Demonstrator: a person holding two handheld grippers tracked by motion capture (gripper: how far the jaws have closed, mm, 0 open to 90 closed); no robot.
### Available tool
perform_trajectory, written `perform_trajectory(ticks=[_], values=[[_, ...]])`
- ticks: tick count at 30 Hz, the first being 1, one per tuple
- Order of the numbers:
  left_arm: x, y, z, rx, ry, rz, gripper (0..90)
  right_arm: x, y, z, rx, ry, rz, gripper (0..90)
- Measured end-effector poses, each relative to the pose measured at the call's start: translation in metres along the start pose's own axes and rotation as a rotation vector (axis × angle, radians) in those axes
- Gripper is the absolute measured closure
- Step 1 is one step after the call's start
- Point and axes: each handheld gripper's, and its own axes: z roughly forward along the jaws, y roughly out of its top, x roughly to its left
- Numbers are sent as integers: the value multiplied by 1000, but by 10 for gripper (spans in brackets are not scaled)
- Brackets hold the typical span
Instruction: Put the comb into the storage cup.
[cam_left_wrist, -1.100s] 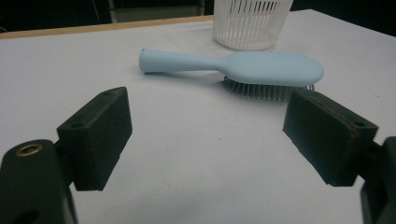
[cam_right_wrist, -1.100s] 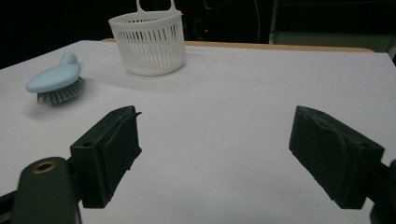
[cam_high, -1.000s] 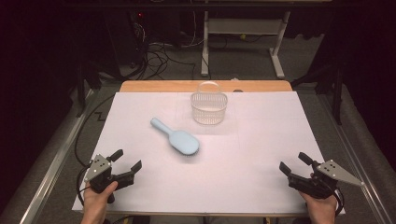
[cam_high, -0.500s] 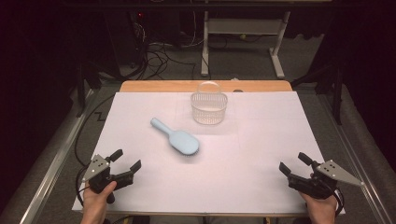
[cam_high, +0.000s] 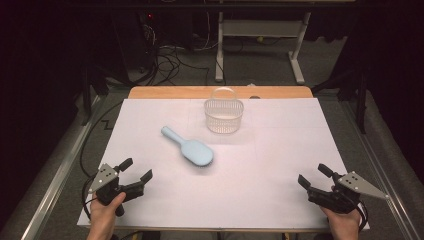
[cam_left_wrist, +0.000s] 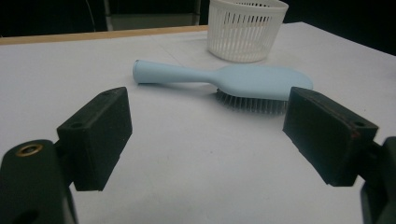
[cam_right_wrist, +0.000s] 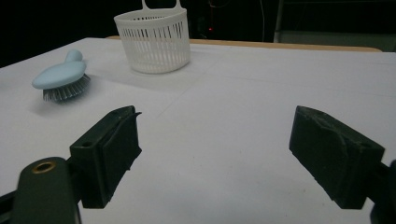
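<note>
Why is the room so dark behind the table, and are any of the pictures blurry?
High view: light falls on the white table, the floor behind stays dim. Left gripper view: the blue hairbrush casts a soft shadow; the near black jaws look slightly soft. Right gripper view: the white basket is fairly sharp against a black background.

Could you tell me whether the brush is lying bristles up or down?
Down: the brush rests on its bristles, smooth back up.

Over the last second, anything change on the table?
No visible change. The left tongs and right tongs stay open near the front corners of the table, holding nothing. The blue hairbrush lies bristles down where it was, and the white basket stands upright behind it, apart from it.
</note>
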Motion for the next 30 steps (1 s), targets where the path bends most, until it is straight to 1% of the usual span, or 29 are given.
perform_trajectory(ticks=[6,9,11,13,15,19,20,22,23,25,27,30], values=[[0,4,4,-3,-7,0,165,1,0,0,-2,7,-7,176],[1,5,4,-12,0,-7,165,2,0,1,-1,14,-10,177],[2,6,3,-18,5,-11,165,2,0,1,3,31,-10,182],[2,7,3,-27,6,-10,165,2,0,1,3,37,-11,183],[2,8,5,-24,5,-7,165,1,0,1,3,39,-13,183],[2,10,10,-24,11,-15,172,1,-1,1,0,46,-12,184],[1,11,10,-31,9,-11,180,1,-1,1,1,43,-9,184],[0,13,11,-28,2,10,180,1,-1,2,2,43,-4,184],[0,13,13,-23,-1,11,181,1,0,2,3,42,-4,184],[1,13,17,-16,-16,-2,185,2,0,1,-2,44,-11,185],[0,14,18,-17,-21,7,185,1,-1,2,3,43,-2,185],[0,16,18,-23,-24,6,185,1,-1,3,4,40,-3,185]])
